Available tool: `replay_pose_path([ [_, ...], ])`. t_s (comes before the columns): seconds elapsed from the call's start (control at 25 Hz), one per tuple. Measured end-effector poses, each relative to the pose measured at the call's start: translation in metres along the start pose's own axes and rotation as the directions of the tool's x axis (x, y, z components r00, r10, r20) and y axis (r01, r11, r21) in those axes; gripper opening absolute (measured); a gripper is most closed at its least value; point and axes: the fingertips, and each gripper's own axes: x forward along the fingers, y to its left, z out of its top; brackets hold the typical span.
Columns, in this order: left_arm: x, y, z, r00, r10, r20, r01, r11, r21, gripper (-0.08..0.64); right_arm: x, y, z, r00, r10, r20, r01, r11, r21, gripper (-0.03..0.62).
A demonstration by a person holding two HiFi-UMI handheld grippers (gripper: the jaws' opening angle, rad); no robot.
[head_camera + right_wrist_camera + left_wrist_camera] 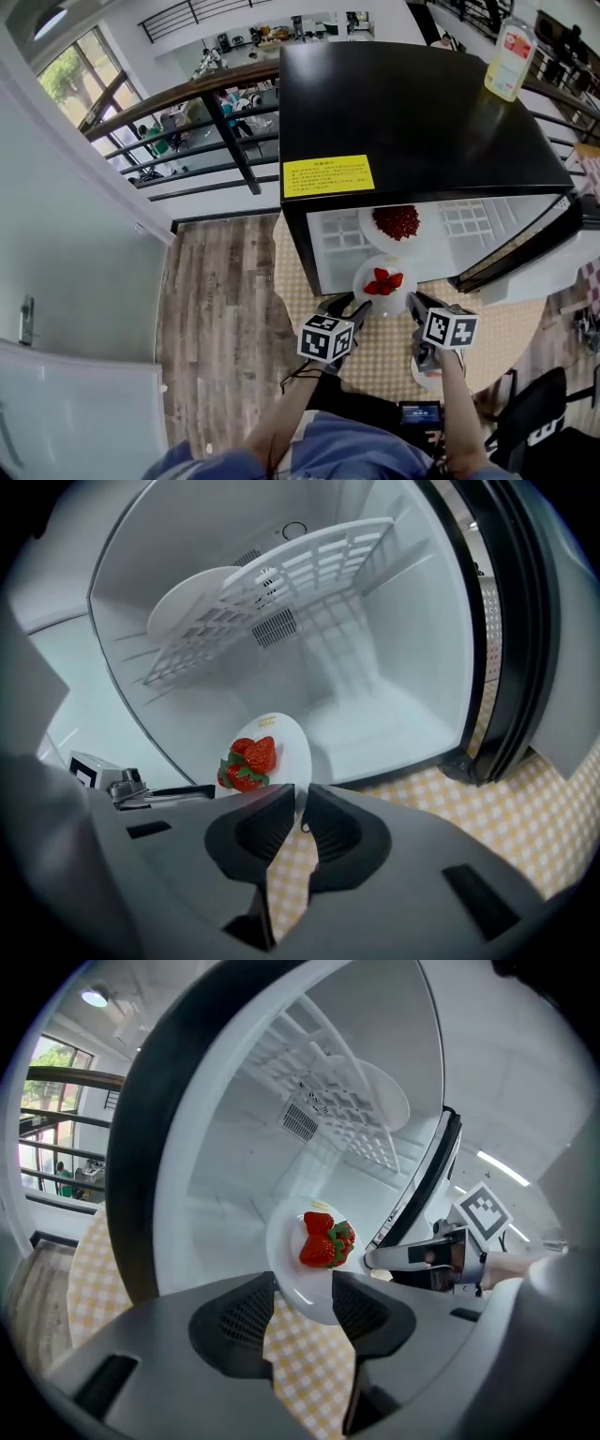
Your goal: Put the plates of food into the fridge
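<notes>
While the white plate (289, 735) of strawberries (248, 761) is pinched by its rim between the nearly closed jaws of the right gripper (302, 797), the left gripper (303, 1283) is seen with its jaws spread wide, the plate's other rim lying at their tips unclamped. The plate is held just ahead of both grippers at the mouth of the open fridge (394, 658), and a second plate (367, 231) of red fruit is seen on the wire shelf (309, 564) above them.

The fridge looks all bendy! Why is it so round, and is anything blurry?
Left gripper view and right gripper view: wide lenses bow the fridge walls, corners go dark, the plate of strawberries is sharp; head view: railing curves too, bright daylight.
</notes>
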Motion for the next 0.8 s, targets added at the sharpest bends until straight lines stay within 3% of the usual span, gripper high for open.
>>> replay_pose_path([
  [0.32, 0.027, -0.001, 0.035, 0.997, 0.017, 0.076, -0.009, 0.996, -0.094, 0.201, 0.028, -0.029, 0.033, 1.0, -0.023, 0.016, 0.023, 0.999, 0.033, 0.057],
  [0.8, 0.054, 0.026, 0.051, 0.991, 0.128, 0.035, -0.122, 0.983, -0.134, 0.196, 0.058, -0.036, 0.062, 1.0, 0.011, 0.008, -0.011, 0.999, 0.04, 0.057],
])
